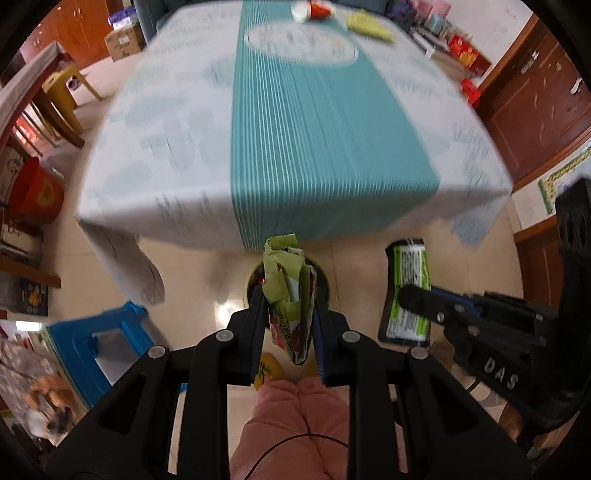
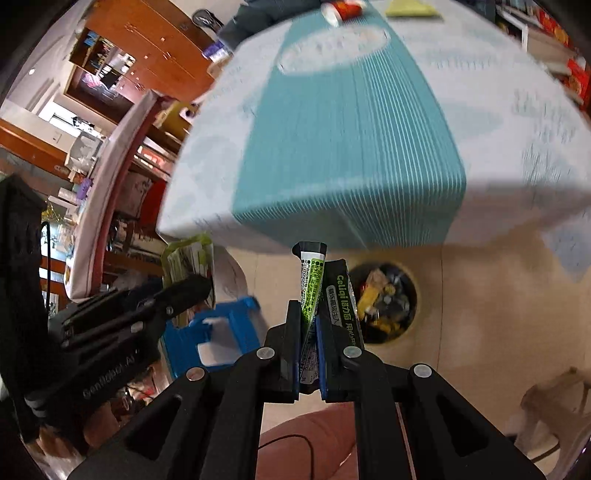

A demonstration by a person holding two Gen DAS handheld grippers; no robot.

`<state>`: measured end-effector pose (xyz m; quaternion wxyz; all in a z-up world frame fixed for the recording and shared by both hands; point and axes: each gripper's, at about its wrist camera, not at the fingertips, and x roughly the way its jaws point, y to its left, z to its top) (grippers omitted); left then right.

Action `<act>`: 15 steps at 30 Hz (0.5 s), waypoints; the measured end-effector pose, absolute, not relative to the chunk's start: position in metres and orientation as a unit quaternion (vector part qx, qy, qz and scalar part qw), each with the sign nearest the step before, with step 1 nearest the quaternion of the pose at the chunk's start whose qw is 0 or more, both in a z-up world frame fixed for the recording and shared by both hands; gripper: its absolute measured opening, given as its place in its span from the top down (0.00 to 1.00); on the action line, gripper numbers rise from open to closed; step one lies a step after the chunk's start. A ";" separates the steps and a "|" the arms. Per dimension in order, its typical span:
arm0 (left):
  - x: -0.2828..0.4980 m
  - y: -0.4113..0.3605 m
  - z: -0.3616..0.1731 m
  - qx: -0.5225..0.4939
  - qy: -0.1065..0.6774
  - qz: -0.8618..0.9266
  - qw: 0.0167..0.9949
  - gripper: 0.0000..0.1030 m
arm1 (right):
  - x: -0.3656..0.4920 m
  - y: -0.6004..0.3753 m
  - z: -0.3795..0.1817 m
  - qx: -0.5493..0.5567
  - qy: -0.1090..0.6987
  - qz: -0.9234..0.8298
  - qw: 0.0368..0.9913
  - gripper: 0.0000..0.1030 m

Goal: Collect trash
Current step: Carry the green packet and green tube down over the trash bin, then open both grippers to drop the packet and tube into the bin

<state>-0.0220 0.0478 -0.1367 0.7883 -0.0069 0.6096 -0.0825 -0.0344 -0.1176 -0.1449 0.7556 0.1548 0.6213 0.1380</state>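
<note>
My left gripper [image 1: 290, 306] is shut on a crumpled green and red snack wrapper [image 1: 288, 288], held above a round trash bin [image 1: 325, 277] on the floor. My right gripper [image 2: 309, 317] is shut on a black and green packet [image 2: 314, 284], held left of the trash bin [image 2: 384, 302], which holds several wrappers. The right gripper with its packet [image 1: 408, 288] shows in the left wrist view. The left gripper with its wrapper [image 2: 190, 258] shows in the right wrist view. On the far end of the table lie a red paper cup [image 1: 314, 10] and a yellow-green wrapper [image 1: 367, 24].
The table [image 1: 166, 122] has a white cloth with a teal runner [image 1: 314, 147]. A blue plastic stool [image 1: 96, 343] stands on the floor at the left. A red bucket [image 1: 35, 192] and wooden chairs [image 1: 48, 110] are further left. Wooden cabinets [image 1: 535, 110] stand at the right.
</note>
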 end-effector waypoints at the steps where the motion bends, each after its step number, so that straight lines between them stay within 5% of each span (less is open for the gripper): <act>1: -0.027 0.045 -0.153 -0.002 0.618 -0.081 0.782 0.81 | -0.036 -0.120 -0.159 0.158 0.626 0.135 0.751 0.93; 15: -0.008 0.039 -0.355 -0.031 0.652 -0.050 0.756 0.80 | -0.024 -0.133 -0.381 0.159 0.665 0.089 0.724 0.93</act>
